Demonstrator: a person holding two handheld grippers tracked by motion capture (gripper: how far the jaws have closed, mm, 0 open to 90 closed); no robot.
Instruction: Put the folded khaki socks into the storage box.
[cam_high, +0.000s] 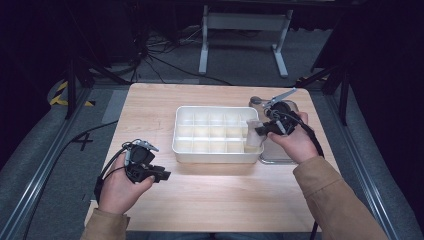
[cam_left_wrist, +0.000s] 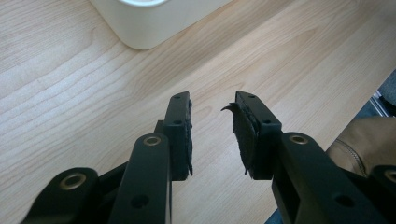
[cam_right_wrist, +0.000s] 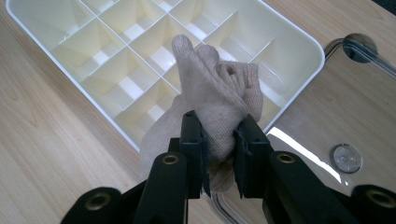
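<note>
Wooden table (cam_high: 210, 195) — right gripper (cam_right_wrist: 219, 149) pinching beige cloth (cam_right_wrist: 215, 98) over divided tray (cam_right_wrist: 70, 28), left gripper (cam_left_wrist: 212, 126) spread

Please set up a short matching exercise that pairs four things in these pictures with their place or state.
Things:
1. left gripper
2. right gripper
3. divided tray
4. clear lid

Places or states:
A. flat on the table, right of the tray
B. jaws apart, nothing between them
C. white, mid-table, compartments empty
D. jaws closed on a beige sock

Pairs: 1-B, 2-D, 3-C, 4-A
</note>
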